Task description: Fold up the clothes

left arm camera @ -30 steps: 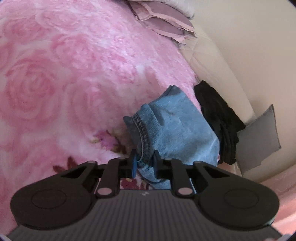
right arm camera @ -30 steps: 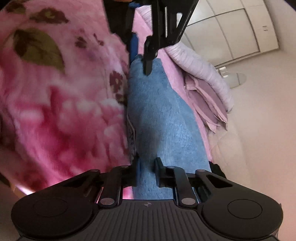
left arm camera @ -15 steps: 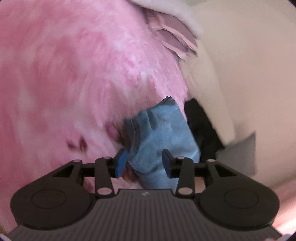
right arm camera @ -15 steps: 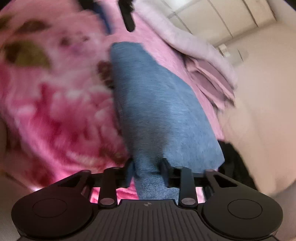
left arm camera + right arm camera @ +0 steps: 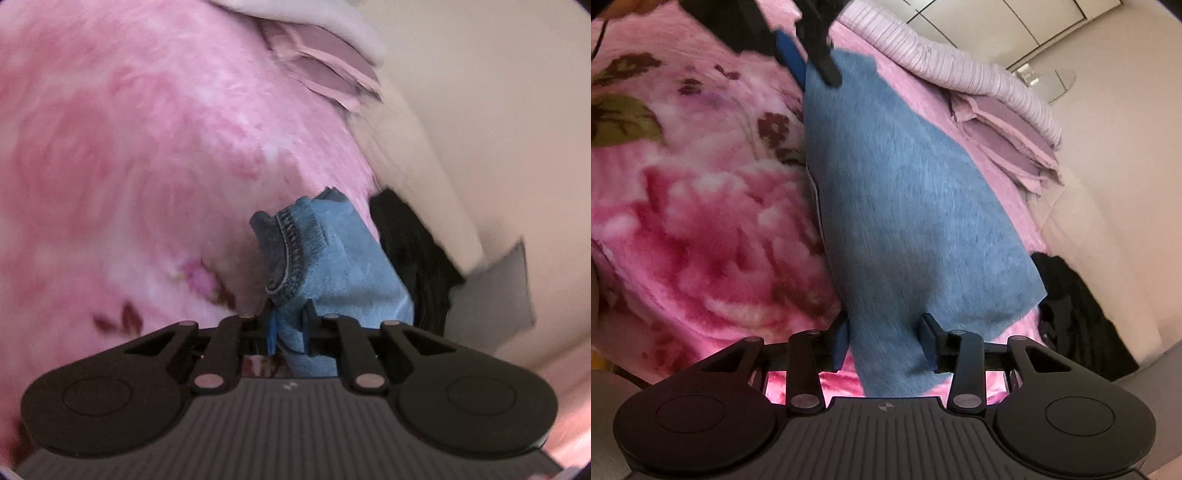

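Blue garment (image 5: 908, 206): folded into a long strip, flat on the pink floral blanket (image 5: 701, 221) of the bed; in the right wrist view long axis running from the near edge away towards the far upper left, wider at the near end, narrowing to the far end.
Far end of garment: stitched denim-like hem (image 5: 291, 254) showing in the left wrist view, curled and bunched just ahead of the left tool.
Left tool (image 5: 290, 325): jaws just narrowed to a slim gap, clamped on a bunched fold of the blue fabric; seen also from the right wrist view at the strip's far upper end (image 5: 812, 70).
Right tool (image 5: 884, 339): jaws just widened, standing about halfway apart; near end of the strip lying between the fingers, left pad at the cloth's edge, right pad with cloth under it; no squeeze visible.
Black garment (image 5: 1078, 310): crumpled heap at the bed's edge, just beside the wide near corner of the blue strip.
Grey piece (image 5: 491, 291): beyond the black heap, off the blanket.
Mauve folded cloths (image 5: 1008, 144): stacked by a striped pale quilt (image 5: 960, 70), well apart from the strip's far end.
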A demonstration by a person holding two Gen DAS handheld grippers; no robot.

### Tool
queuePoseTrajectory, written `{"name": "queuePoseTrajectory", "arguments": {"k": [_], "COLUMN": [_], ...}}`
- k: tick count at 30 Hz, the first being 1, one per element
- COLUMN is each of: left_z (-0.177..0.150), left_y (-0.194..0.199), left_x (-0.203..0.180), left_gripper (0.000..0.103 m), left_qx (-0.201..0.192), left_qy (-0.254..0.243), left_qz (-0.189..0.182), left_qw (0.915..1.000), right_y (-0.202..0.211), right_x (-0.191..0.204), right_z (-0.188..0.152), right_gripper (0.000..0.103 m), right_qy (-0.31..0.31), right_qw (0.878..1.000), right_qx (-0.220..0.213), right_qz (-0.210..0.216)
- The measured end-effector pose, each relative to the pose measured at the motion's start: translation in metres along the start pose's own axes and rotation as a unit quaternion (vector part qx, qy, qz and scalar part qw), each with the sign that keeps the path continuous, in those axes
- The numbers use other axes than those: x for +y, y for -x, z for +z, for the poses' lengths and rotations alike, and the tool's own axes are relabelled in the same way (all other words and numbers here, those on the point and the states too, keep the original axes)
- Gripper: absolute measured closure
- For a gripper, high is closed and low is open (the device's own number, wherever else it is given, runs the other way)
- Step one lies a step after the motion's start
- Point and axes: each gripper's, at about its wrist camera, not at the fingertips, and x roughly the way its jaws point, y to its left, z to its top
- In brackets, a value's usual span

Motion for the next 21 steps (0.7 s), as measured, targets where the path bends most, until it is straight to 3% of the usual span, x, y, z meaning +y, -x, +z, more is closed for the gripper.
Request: {"name": "queuePoseTrajectory", "arguments": {"k": [3, 6, 9, 10, 13, 16, 17, 19, 21], "left_z": [0.006, 0.012, 0.010, 0.010, -0.006, -0.010, -0.006, 0.007, 0.021], "left_y": [-0.004, -0.009, -0.006, -0.010, -0.017, -0.004, 0.009, 0.040, 0.054], "left_x": [-0.009, -0.005, 0.015, 0.031, 0.077, 0.081, 0.081, 0.078, 0.064], "left_gripper": [0.091, 0.091, 0.091, 0.091, 0.090, 0.090, 0.094, 0.093, 0.073], "left_qx": [0.015, 0.032, 0.054, 0.064, 0.078, 0.069, 0.053, 0.015, 0.004], "left_qy": [-0.076, -0.094, -0.042, 0.020, 0.176, 0.191, 0.186, 0.153, 0.102], "left_qz": [0.011, 0.007, -0.020, -0.041, -0.086, -0.114, -0.107, -0.086, -0.072], "left_qw": [0.9969, 0.9950, 0.9975, 0.9969, 0.9776, 0.9726, 0.9752, 0.9844, 0.9922], "right_y": [0.000, -0.007, -0.009, -0.010, -0.014, -0.014, -0.013, -0.007, 0.004], "right_x": [-0.003, -0.009, -0.010, -0.010, -0.008, -0.004, -0.004, -0.011, -0.030], "right_z": [-0.005, -0.006, -0.012, -0.014, -0.021, -0.025, -0.026, -0.028, -0.025], "right_gripper": [0.064, 0.064, 0.064, 0.064, 0.064, 0.064, 0.063, 0.062, 0.058], "right_qy": [0.008, 0.023, 0.049, 0.058, 0.077, 0.092, 0.093, 0.077, 0.020], "right_qw": [1.000, 1.000, 0.999, 0.998, 0.997, 0.996, 0.996, 0.997, 0.999], "right_qx": [0.001, 0.002, 0.002, 0.003, -0.001, 0.003, 0.002, -0.001, 0.001], "right_qz": [0.009, 0.014, 0.016, 0.016, 0.010, 0.001, 0.000, 0.014, 0.043]}}
